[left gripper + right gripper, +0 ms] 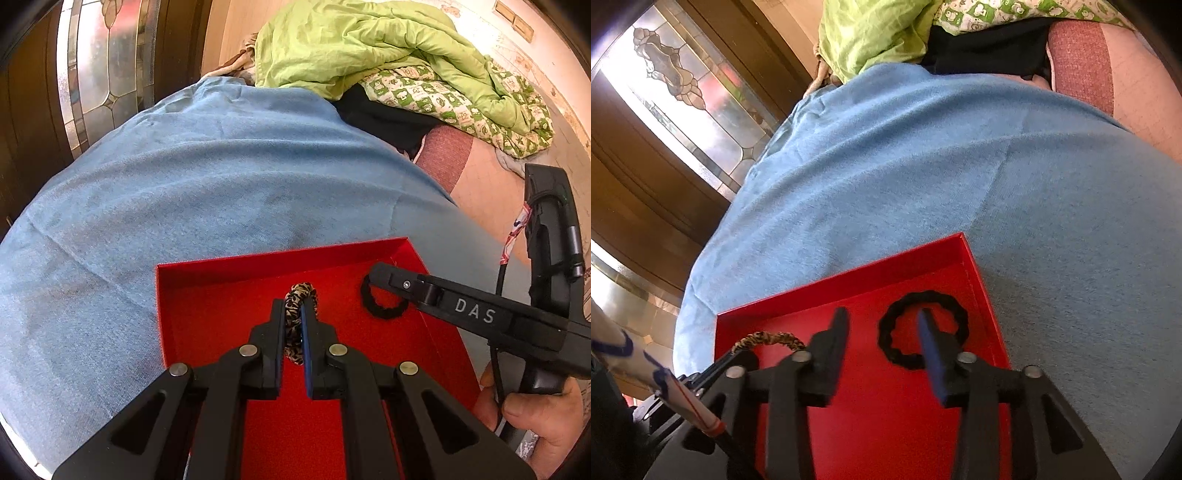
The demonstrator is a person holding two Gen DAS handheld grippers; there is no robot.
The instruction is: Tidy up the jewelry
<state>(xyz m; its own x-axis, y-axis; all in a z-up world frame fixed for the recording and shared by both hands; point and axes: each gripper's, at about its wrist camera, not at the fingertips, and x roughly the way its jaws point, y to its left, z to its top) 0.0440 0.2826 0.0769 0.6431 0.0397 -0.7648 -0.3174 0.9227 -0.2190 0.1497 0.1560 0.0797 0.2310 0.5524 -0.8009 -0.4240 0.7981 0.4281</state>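
A shallow red tray point(258, 258) point(849, 280) lies on a blue cloth. My left gripper point(294, 308) is shut on a leopard-print hair tie point(301, 291) and holds it over the tray's middle; the tie also shows at the left in the right wrist view point(768, 338). A black braided hair tie point(905, 306) lies flat on the tray floor at the right; in the left wrist view point(384, 312) the right gripper partly hides it. My right gripper point(882, 317) is open and empty, with one finger over the black tie's ring.
The blue cloth point(184, 177) covers the surface all around the tray. A green quilt point(369, 48) and dark clothing point(384, 114) are heaped at the far edge. A wooden door with stained glass point(683, 92) stands at the left.
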